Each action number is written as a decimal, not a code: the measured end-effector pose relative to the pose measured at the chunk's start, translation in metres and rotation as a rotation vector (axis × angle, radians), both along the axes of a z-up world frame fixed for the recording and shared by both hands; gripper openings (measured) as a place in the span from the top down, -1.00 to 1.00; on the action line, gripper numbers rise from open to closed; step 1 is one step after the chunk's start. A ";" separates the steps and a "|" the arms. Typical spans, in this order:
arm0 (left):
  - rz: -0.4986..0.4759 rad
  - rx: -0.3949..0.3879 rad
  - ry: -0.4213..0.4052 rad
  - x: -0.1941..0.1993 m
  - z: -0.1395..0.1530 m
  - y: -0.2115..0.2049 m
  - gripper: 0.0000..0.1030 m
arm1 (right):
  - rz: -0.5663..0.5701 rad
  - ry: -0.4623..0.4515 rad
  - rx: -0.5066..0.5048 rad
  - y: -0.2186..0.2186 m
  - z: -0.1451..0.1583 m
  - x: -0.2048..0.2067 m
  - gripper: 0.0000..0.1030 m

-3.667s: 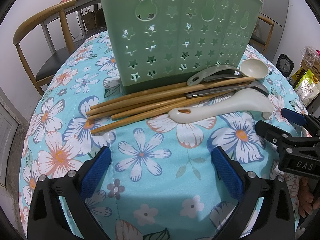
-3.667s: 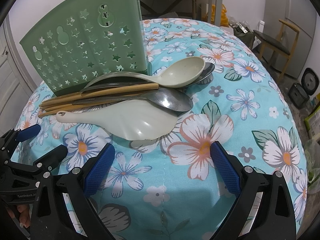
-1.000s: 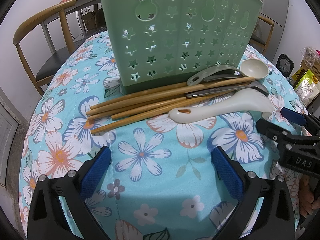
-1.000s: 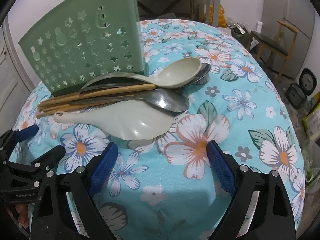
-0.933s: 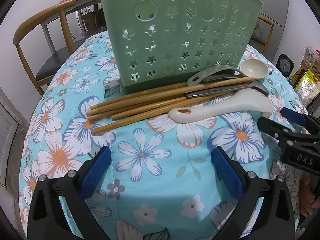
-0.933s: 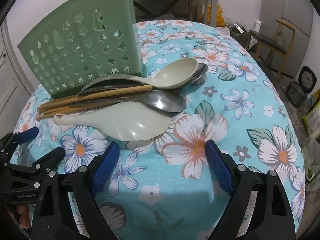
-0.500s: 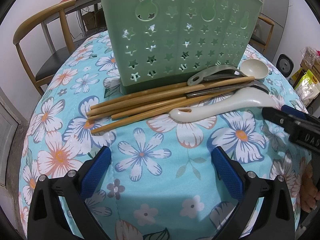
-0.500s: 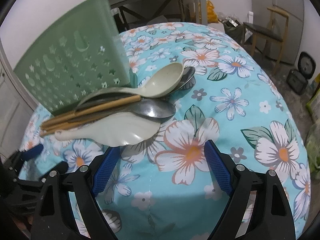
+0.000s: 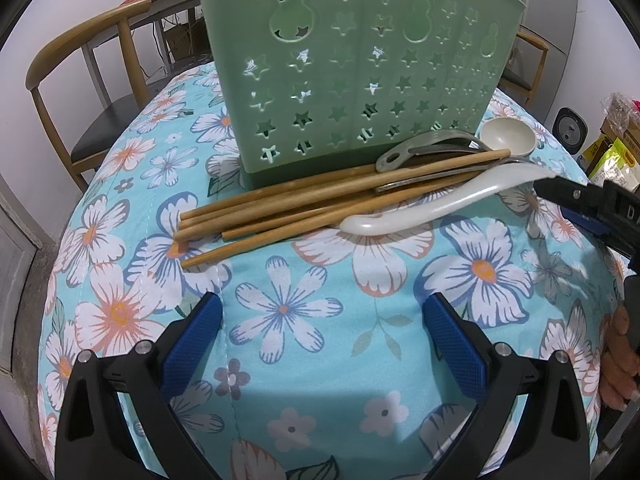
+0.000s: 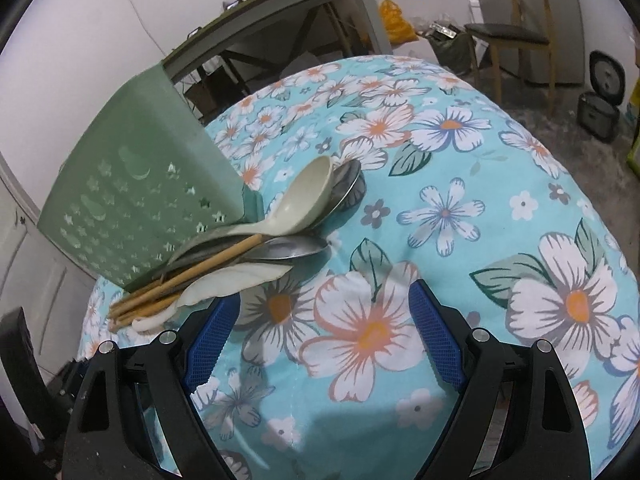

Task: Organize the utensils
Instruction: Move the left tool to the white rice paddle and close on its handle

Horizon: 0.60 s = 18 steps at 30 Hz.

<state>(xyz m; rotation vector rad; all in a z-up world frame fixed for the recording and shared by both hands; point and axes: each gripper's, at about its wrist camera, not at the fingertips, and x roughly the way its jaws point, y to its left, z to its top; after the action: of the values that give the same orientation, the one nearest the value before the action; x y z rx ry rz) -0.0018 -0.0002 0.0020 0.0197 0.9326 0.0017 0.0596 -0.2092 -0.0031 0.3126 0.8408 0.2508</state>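
Note:
A green star-cut utensil holder (image 9: pixel 352 68) (image 10: pixel 136 208) stands on the flowered tablecloth (image 9: pixel 280 312). In front of it lie several wooden chopsticks (image 9: pixel 304 208) (image 10: pixel 192 276), metal spoons (image 9: pixel 440 178) (image 10: pixel 288 250), a cream spoon (image 9: pixel 506 138) (image 10: pixel 308 196) and a white rice paddle (image 9: pixel 432 204) (image 10: pixel 240 278), which is tipped on its edge. My right gripper (image 10: pixel 320 308) (image 9: pixel 576 204) is open, and its left fingertip touches the paddle's blade. Nearer the table's front edge, my left gripper (image 9: pixel 322 320) is open over bare cloth.
Wooden chairs (image 9: pixel 92 80) (image 10: pixel 516 36) stand around the table, with a grey desk (image 10: pixel 280 12) behind it. A rice cooker (image 10: pixel 604 92) and food packets (image 9: pixel 612 152) are on the floor. A person's hand (image 9: pixel 616 360) holds the right gripper.
My right gripper has rolled and moved in to the rice paddle's blade. The paddle has tipped from flat onto its edge. My left gripper has stayed still.

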 end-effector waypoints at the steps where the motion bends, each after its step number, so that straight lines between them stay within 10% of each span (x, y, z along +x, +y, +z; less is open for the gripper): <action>1: 0.000 -0.002 0.000 0.000 0.000 0.000 -0.92 | -0.001 -0.004 0.001 0.000 0.001 -0.001 -0.58; 18: -0.018 0.036 -0.020 -0.002 0.000 -0.014 -0.80 | -0.014 -0.004 0.068 -0.014 -0.001 -0.003 -0.51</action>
<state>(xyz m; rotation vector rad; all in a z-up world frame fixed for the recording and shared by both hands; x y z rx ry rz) -0.0034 -0.0144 0.0018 0.0614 0.9127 0.0019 0.0565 -0.2229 -0.0044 0.3809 0.8276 0.2673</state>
